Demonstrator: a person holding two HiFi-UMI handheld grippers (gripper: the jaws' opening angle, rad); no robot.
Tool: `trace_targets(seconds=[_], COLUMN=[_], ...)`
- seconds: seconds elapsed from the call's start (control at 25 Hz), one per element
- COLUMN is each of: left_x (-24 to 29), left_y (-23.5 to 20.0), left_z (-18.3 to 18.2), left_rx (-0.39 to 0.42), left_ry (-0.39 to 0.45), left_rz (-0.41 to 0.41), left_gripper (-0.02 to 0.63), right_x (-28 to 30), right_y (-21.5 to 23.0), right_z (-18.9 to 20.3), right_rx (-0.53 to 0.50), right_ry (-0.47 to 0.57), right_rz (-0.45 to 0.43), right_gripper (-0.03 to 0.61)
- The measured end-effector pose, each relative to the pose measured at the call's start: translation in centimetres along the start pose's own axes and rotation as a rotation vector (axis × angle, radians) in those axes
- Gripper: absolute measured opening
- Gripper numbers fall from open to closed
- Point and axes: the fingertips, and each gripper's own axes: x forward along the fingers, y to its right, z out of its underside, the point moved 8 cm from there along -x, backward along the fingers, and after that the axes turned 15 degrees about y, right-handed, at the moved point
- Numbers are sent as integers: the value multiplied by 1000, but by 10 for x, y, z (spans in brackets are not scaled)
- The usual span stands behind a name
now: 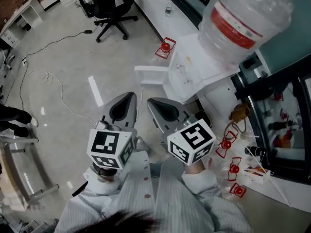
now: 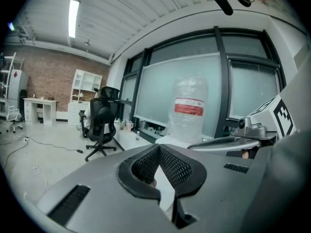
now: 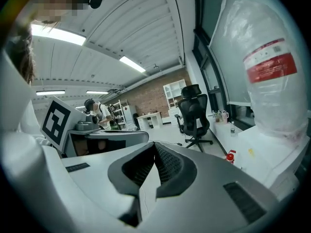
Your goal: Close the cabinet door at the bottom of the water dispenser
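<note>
The white water dispenser (image 1: 194, 67) stands at the upper right with a large clear bottle (image 1: 243, 18) on top. Low at its left side a white cabinet door (image 1: 151, 75) sticks out towards the floor, standing open. My left gripper (image 1: 129, 96) and right gripper (image 1: 151, 102) are side by side just below that door, apart from it, both pointing at the dispenser. Each has its jaws together with nothing between them. The left gripper view shows the bottle (image 2: 188, 108) ahead beyond the left gripper (image 2: 158, 147). The bottle (image 3: 267, 72) fills the right of the right gripper view, beside the right gripper (image 3: 154, 144).
A black office chair (image 1: 112, 4) stands at the back beside a long white counter (image 1: 160, 8). Red wire-framed items lie on the floor near the dispenser (image 1: 165, 46) and at the right (image 1: 226, 144). A cable (image 1: 53, 81) runs over the floor at the left. A person (image 3: 95, 111) stands far off.
</note>
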Motion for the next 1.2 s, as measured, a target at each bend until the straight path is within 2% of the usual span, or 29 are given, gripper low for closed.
trace_targets(seconds=[0.28,0.56,0.88,1.2], left_x=[-10,13,83,162], left_y=[-61,-94,-141,-184], left_z=[6,14,15,0], left_rx=[-31,-66,-65,-61], left_ry=[-24,-59,-69,-88], left_rz=[-11,5,1,22], left_gripper=[11,11,11,11], right_x=[49,83,151,221], right_y=[-9,5,56,111], right_z=[16,27,30,12], right_rx=[34,60,83,94], right_ry=[-18,-62,-95,-90], right_rz=[58,92,67,63], right_gripper=[14,14,14,14])
